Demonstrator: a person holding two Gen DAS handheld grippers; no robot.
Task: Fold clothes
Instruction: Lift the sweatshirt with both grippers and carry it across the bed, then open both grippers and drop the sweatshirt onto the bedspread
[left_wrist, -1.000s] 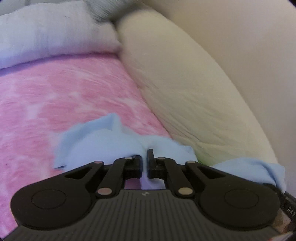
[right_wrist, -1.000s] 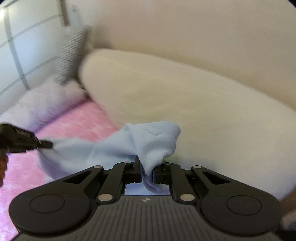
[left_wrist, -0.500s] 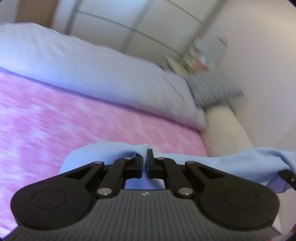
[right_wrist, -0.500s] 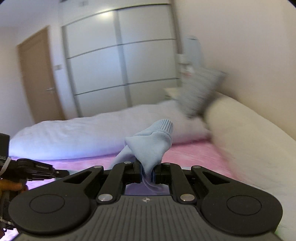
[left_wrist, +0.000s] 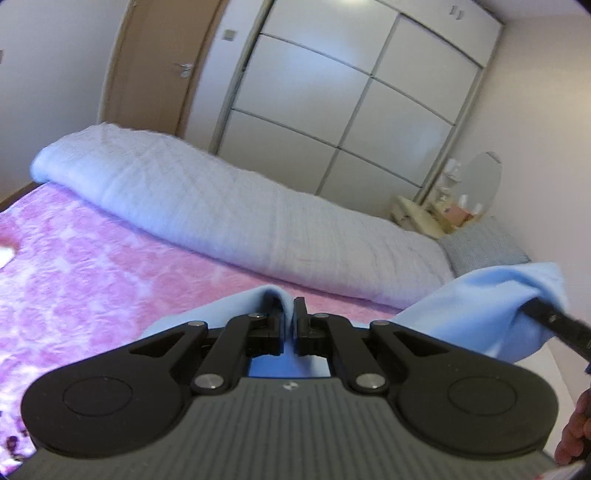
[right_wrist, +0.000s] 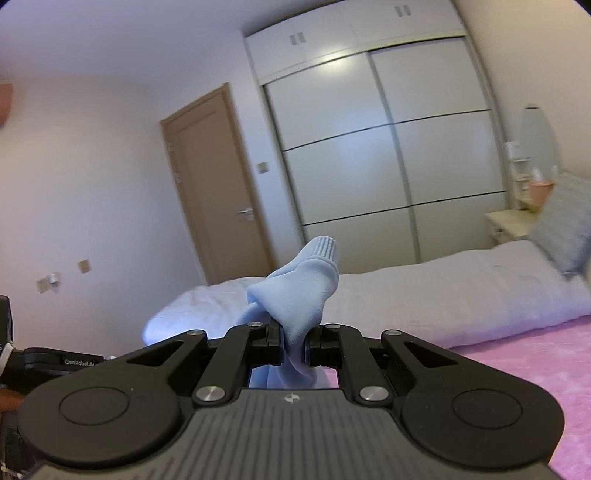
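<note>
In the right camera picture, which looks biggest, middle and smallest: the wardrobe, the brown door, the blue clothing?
1. wardrobe
2. brown door
3. blue clothing, though it's much nearer the camera, so its real size is unsure.

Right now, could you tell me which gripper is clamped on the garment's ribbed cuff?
The right gripper: the light-blue garment's ribbed cuff sticks up beyond it; the left gripper pinches plain fabric.

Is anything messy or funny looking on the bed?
Only the light blue garment looks odd: it is bunched up, pinched in the left claw and the right claw, not lying flat. The white quilt is heaped in a long roll on the pink bedspread.
</note>
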